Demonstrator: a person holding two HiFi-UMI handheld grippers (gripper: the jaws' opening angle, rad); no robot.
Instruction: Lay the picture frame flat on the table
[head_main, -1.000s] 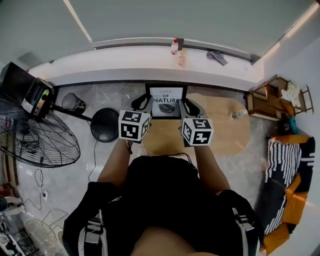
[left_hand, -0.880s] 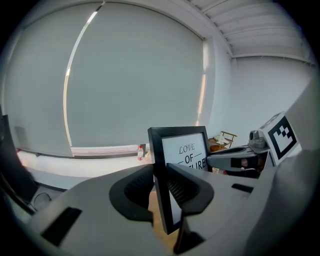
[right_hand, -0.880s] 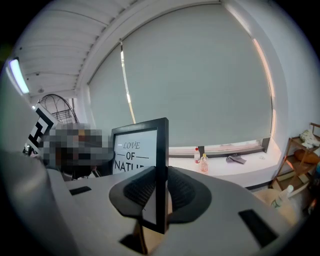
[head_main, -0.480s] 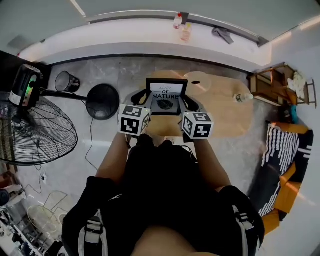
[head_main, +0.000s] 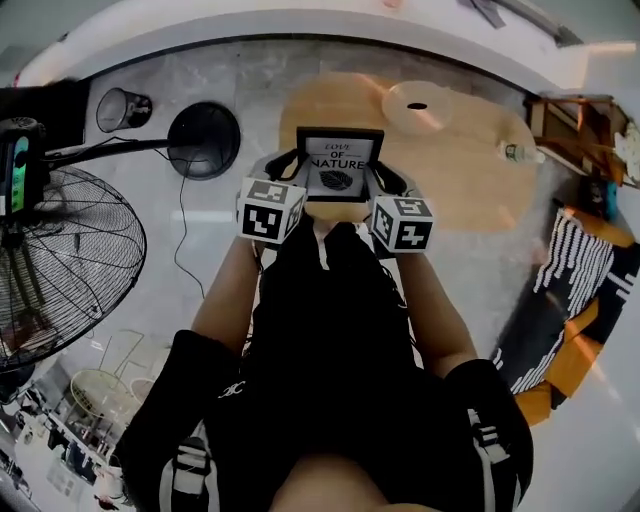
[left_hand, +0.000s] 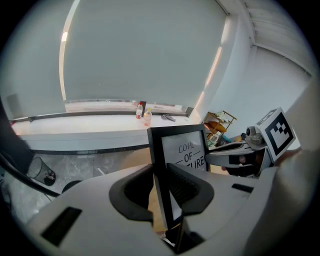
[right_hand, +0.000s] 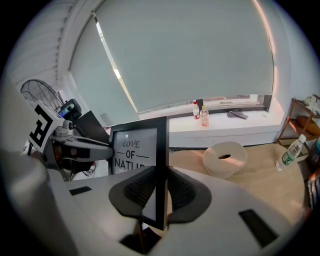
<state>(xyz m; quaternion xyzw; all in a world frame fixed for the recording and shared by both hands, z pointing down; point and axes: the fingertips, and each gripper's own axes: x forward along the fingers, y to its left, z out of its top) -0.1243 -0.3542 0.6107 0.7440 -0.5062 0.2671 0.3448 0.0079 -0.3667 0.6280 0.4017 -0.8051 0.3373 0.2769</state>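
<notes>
A black picture frame (head_main: 338, 165) with a white print reading "LOVE OF NATURE" is held upright above the wooden table (head_main: 470, 180), its face towards me. My left gripper (head_main: 292, 172) is shut on the frame's left edge. My right gripper (head_main: 384, 180) is shut on its right edge. In the left gripper view the frame (left_hand: 183, 149) stands pinched between the ribbed pads (left_hand: 182, 186), with the right gripper (left_hand: 214, 156) across from it. In the right gripper view the frame's edge (right_hand: 161, 165) sits between the pads (right_hand: 179, 192), and the left gripper (right_hand: 102, 149) holds the far side.
A white round ribbed object (head_main: 418, 107) lies on the table's far part, and a plastic bottle (head_main: 515, 153) stands at its right end. A floor fan (head_main: 60, 260) with a black base (head_main: 203, 140) and a bin (head_main: 118, 108) are to the left. Shelving (head_main: 585, 125) stands at the right.
The head view has tipped further down. Both grippers keep their hold, and the frame now shows over the table's near left part instead of at its far edge.
</notes>
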